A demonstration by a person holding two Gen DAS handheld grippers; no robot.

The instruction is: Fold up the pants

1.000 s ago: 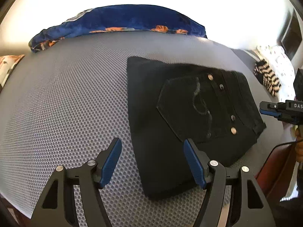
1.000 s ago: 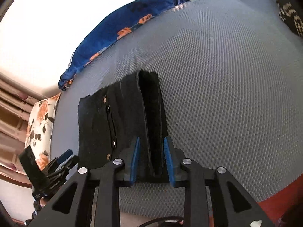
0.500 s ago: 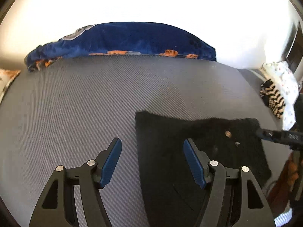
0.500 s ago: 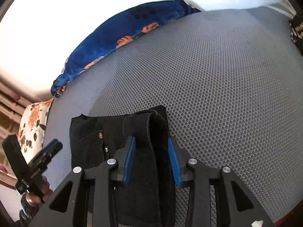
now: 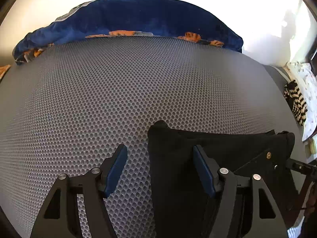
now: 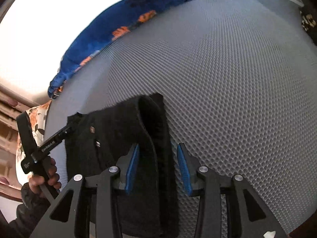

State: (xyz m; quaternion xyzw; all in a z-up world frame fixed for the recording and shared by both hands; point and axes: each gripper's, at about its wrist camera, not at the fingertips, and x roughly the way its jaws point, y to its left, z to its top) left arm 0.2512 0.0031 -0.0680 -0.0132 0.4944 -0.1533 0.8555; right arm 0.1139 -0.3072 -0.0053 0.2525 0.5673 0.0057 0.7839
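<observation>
The black pants lie folded into a compact stack on the grey mesh mattress, with metal studs showing on the top layer. My left gripper is open, its jaws straddling the stack's left edge close above the fabric. In the right wrist view the pants show a thick folded edge running between the fingers of my right gripper, which is open around that edge with gaps on both sides. The left gripper shows there too, held in a hand over the pants' far corner.
A blue blanket with orange print lies along the mattress's far edge. A black-and-white striped cloth and a white patterned pillow sit at the right. A floral pillow is at the left of the right wrist view.
My right gripper has opened and let go of the folded edge it was pinching. Both grippers have dropped lower and closer to the pants. The stack stays put.
</observation>
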